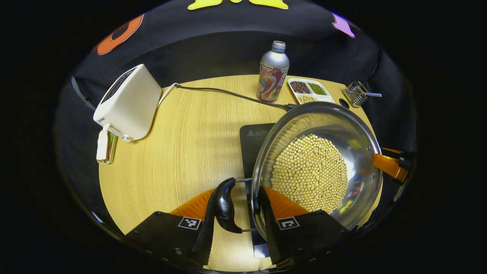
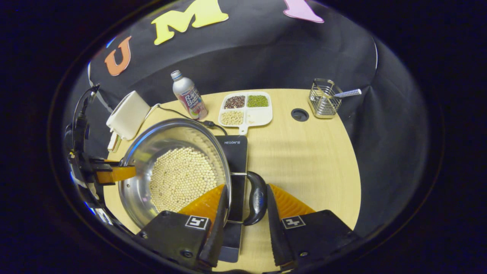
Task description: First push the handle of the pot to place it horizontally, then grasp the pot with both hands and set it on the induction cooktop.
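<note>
Both grippers bracket the pot's (image 1: 315,167) side handles: left gripper (image 1: 237,213) on one black handle (image 1: 225,205), right gripper (image 2: 245,201) on the other (image 2: 257,198), fingers narrowed, keeping it level over the induction cooktop (image 2: 236,152).

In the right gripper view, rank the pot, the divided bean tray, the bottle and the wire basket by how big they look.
Largest to smallest as they look:
1. pot, though it sits nearest the camera
2. divided bean tray
3. bottle and wire basket, too alike to rank: the bottle is taller, the basket wider.
</note>
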### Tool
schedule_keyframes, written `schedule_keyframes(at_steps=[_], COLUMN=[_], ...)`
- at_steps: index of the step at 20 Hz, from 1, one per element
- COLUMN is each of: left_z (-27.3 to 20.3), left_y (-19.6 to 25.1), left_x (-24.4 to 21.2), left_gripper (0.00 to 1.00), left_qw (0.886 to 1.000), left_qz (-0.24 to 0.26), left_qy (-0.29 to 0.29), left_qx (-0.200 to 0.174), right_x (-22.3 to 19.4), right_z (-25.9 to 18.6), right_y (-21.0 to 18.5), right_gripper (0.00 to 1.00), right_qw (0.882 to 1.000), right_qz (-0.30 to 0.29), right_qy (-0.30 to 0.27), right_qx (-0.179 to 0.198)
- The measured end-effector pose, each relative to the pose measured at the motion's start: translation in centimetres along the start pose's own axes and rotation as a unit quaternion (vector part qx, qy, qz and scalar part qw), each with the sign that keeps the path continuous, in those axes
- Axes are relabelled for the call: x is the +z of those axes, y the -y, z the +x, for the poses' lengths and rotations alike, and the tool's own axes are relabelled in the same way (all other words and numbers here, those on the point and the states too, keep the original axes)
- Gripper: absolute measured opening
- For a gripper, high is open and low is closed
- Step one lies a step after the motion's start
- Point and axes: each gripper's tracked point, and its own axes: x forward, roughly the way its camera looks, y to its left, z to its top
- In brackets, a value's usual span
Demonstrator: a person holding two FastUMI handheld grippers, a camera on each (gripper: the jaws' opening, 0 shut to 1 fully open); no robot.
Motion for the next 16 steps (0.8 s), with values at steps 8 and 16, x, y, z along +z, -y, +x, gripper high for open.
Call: schedule_keyframes(at_steps=[8, 16], left_z=[0.22, -0.11], left_y=[0.09, -0.02], left_x=[0.41, 0.65], left_gripper=[0.58, 0.61], left_qw=[1.000, 0.999], left_qz=[0.004, 0.001], left_qy=[0.010, 0.041], left_qx=[0.001, -0.007], right_x=[-0.14, -0.02], right_z=[0.27, 0.64], right_y=[0.03, 0.51], right_gripper=[0.54, 0.67], right_qw=[1.000, 1.000], right_qz=[0.003, -0.006], right_qy=[0.023, 0.027], right_qx=[0.001, 0.002])
